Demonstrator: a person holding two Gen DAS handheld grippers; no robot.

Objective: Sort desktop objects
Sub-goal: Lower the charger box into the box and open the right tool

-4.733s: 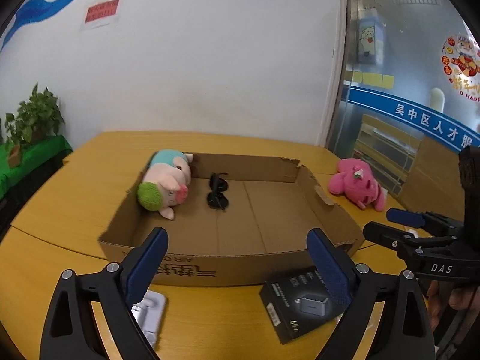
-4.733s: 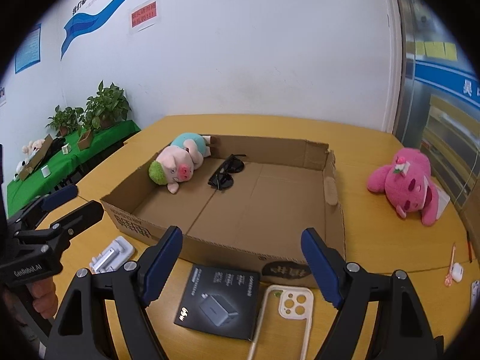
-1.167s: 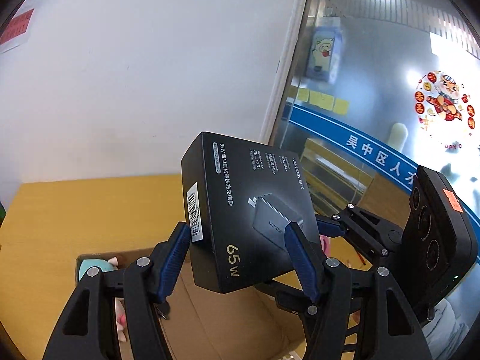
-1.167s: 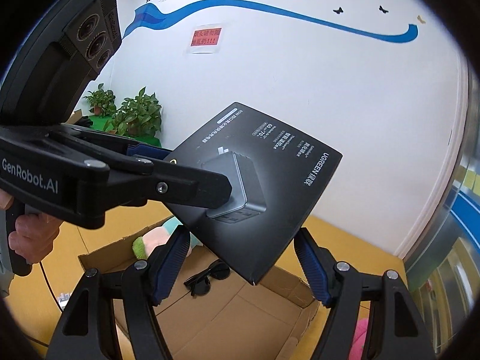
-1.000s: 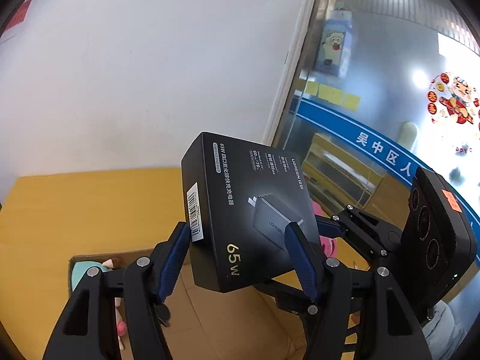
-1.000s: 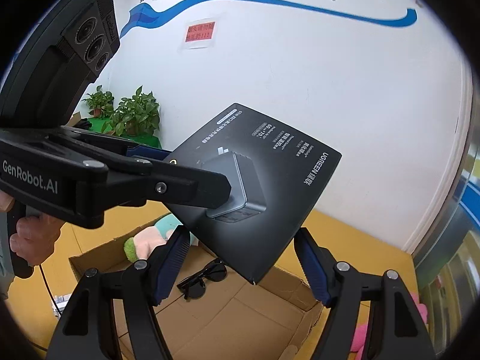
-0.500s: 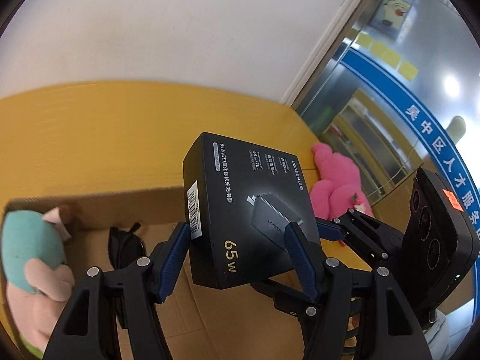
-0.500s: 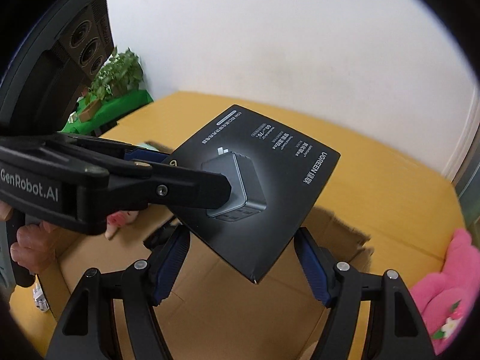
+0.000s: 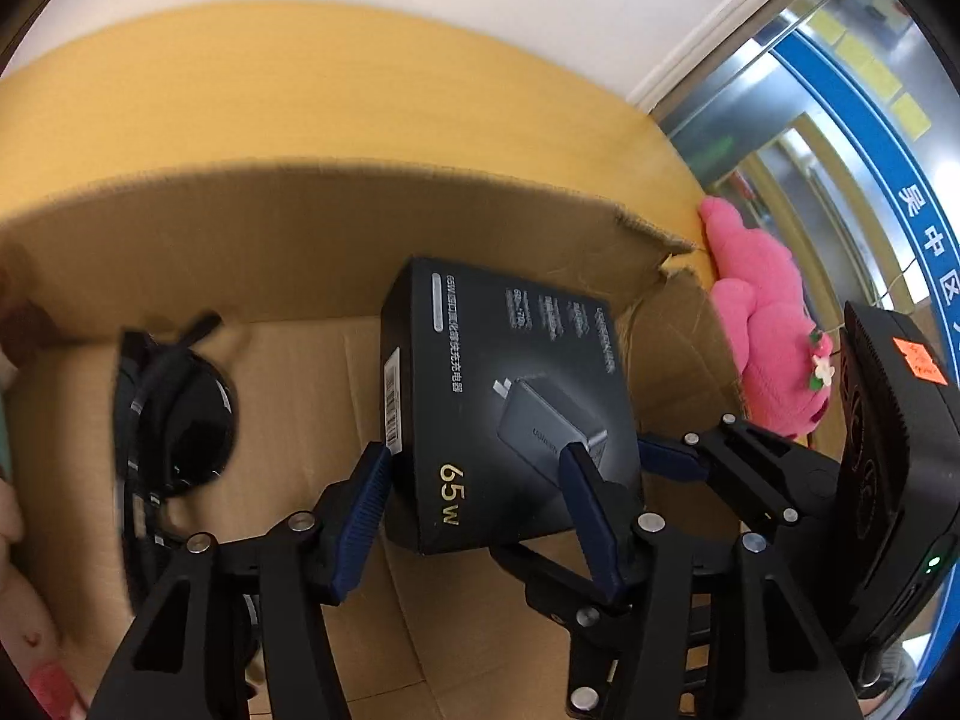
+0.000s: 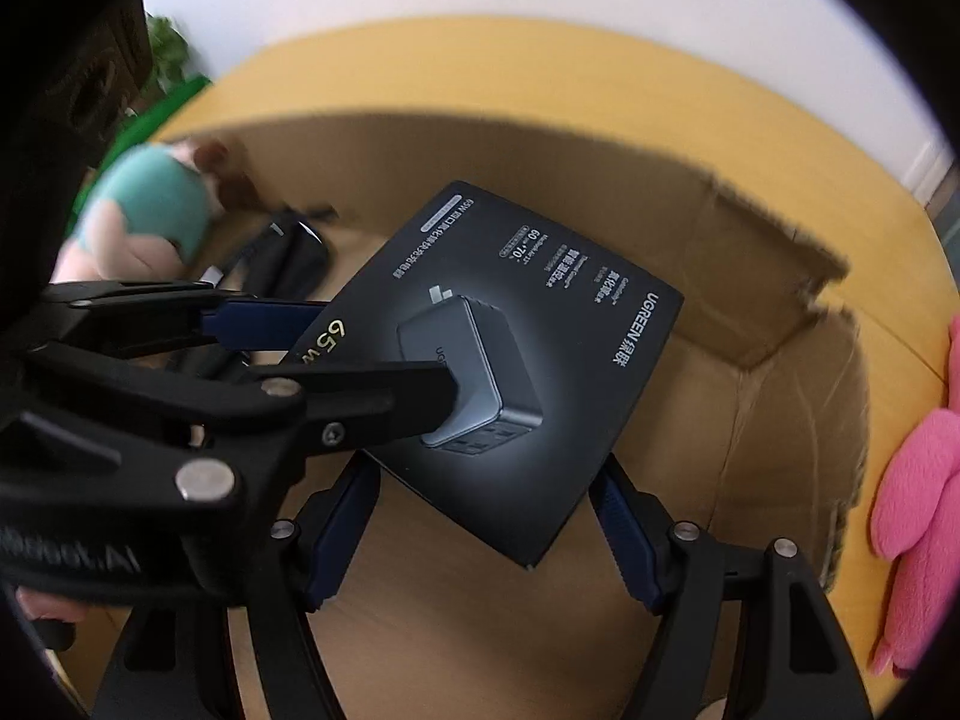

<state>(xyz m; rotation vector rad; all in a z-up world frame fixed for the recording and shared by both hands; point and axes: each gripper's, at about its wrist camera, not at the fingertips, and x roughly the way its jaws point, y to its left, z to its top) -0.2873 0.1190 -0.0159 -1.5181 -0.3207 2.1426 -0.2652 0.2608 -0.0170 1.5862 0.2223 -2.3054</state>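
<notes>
A black charger box point(image 9: 510, 396) point(image 10: 528, 348), marked 65 W, hangs just above the floor of an open cardboard tray point(image 9: 360, 228) point(image 10: 540, 180). Both grippers grip it. My left gripper point(image 9: 474, 468) has the box between its blue pads, which press on it while its jaws are closing. In the right wrist view it reaches in from the left point(image 10: 384, 354). My right gripper point(image 10: 483, 504) is shut on the box's lower corner, and its fingers point(image 9: 666, 459) show behind the box's right edge. Both grippers point steeply down into the tray.
Black sunglasses point(image 9: 174, 420) point(image 10: 288, 252) lie in the tray left of the box. A green and pink pig plush point(image 10: 156, 204) lies at the tray's far left. A pink plush point(image 9: 768, 324) point(image 10: 918, 516) lies on the yellow table point(image 9: 300, 90) outside the tray's right wall.
Both grippers have come down with the box and tilted downward. The wall has left the view, and the tray floor, sunglasses and plush toys now fill it. The box sits unchanged between the pads.
</notes>
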